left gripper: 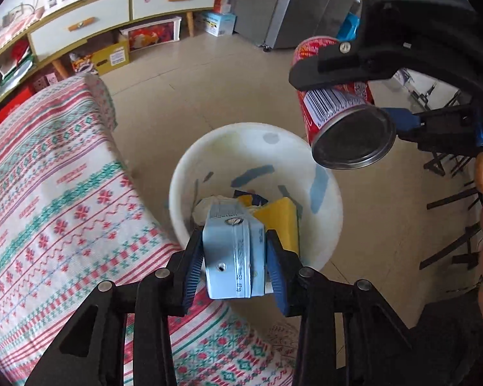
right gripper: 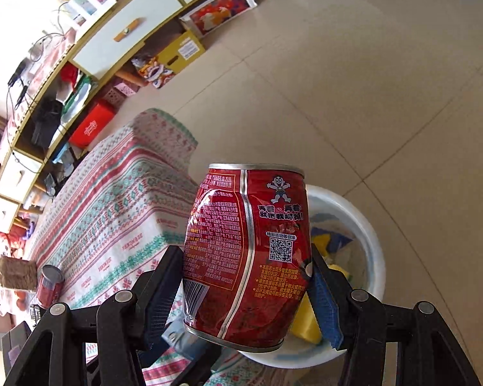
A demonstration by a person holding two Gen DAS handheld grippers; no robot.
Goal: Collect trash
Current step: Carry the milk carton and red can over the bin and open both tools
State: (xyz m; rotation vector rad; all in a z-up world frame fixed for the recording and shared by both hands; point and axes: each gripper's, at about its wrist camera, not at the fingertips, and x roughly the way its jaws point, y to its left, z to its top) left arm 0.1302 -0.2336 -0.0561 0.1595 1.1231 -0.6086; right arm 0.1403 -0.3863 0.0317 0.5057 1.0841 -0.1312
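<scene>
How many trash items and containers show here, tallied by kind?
Red cans: 2, one in the right gripper, one on the patterned tablecloth
Light blue cartons: 1, in the left gripper
White basins: 1, holding scraps
Total: 4

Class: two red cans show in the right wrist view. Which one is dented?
The red can gripped by the right gripper: its side is buckled inward. The smaller-looking second can stands on the patterned cloth, showing no dent.

a patterned cloth-covered table bears a red can; white basin on tiled floor.
</scene>
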